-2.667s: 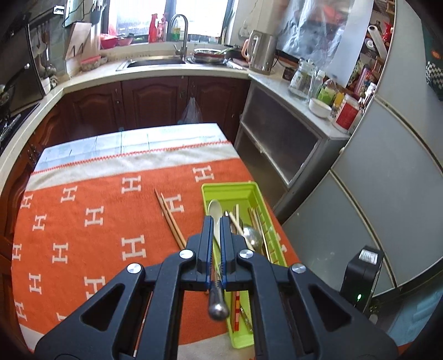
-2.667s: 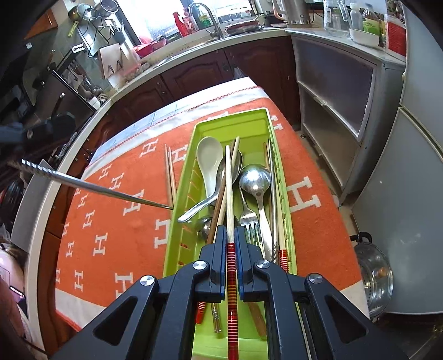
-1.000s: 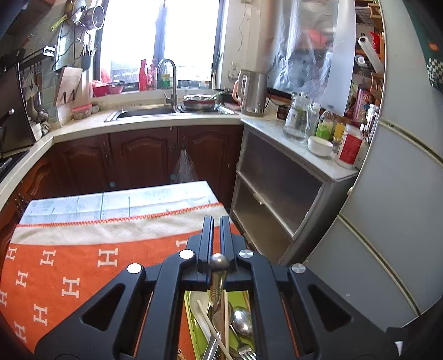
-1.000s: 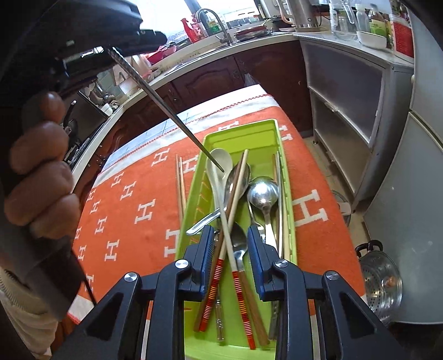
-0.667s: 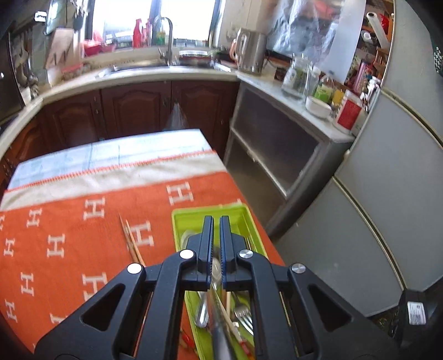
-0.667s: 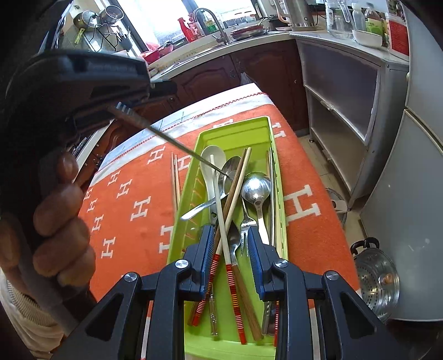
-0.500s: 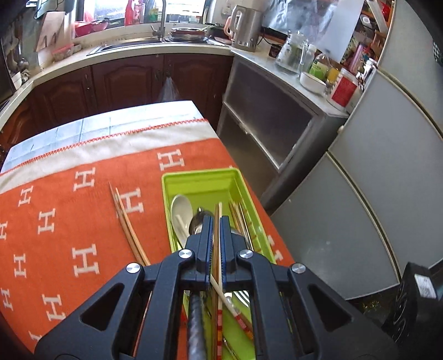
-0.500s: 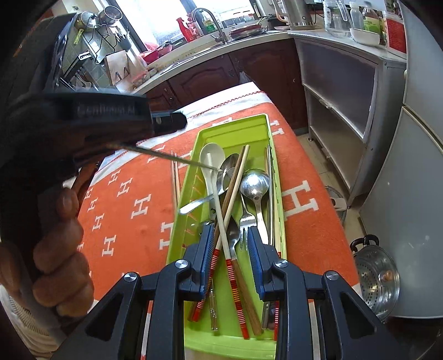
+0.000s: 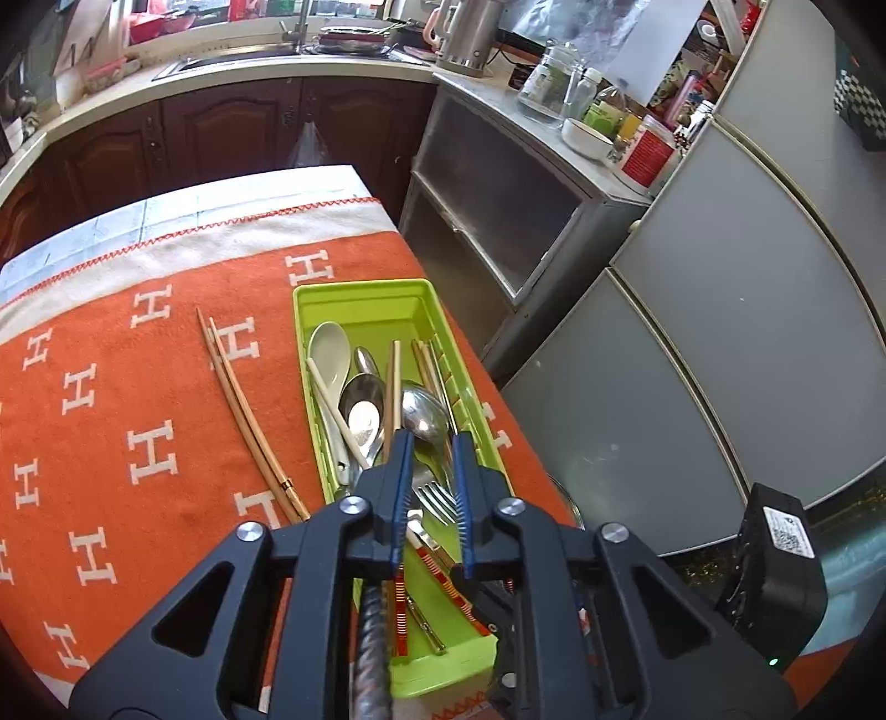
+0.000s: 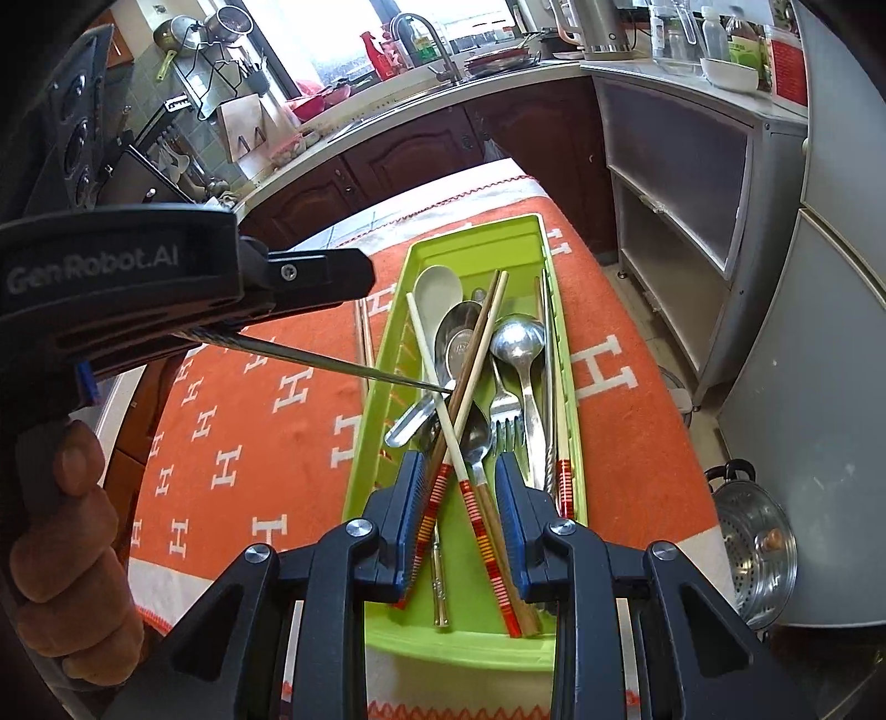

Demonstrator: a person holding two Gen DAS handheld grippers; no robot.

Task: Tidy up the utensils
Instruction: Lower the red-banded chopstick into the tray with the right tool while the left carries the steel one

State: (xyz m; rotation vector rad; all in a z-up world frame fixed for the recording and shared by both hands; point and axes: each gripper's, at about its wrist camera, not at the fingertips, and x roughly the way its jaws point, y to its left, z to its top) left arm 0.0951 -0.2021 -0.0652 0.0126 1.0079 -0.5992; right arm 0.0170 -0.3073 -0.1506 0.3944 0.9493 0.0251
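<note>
You work in a daylit kitchen: dark wooden cabinets [image 9: 232,127] under a pale counter [image 9: 277,63], window [image 10: 437,22] behind the sink, grey refrigerator [image 9: 747,332] alongside.

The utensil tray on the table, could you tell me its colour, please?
Lime green; the utensil tray shows best in the right wrist view.

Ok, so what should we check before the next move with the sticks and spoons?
1. Metal chopstick tip over the green tray: ok.
2. Left gripper jaws opening, metal chopstick between them: ok.
3. Right gripper open and empty: ok.
4. Wooden chopstick pair in the tray: not ok, it lies on the cloth.
5. Metal tip touching utensils in the tray: cannot tell.
</note>
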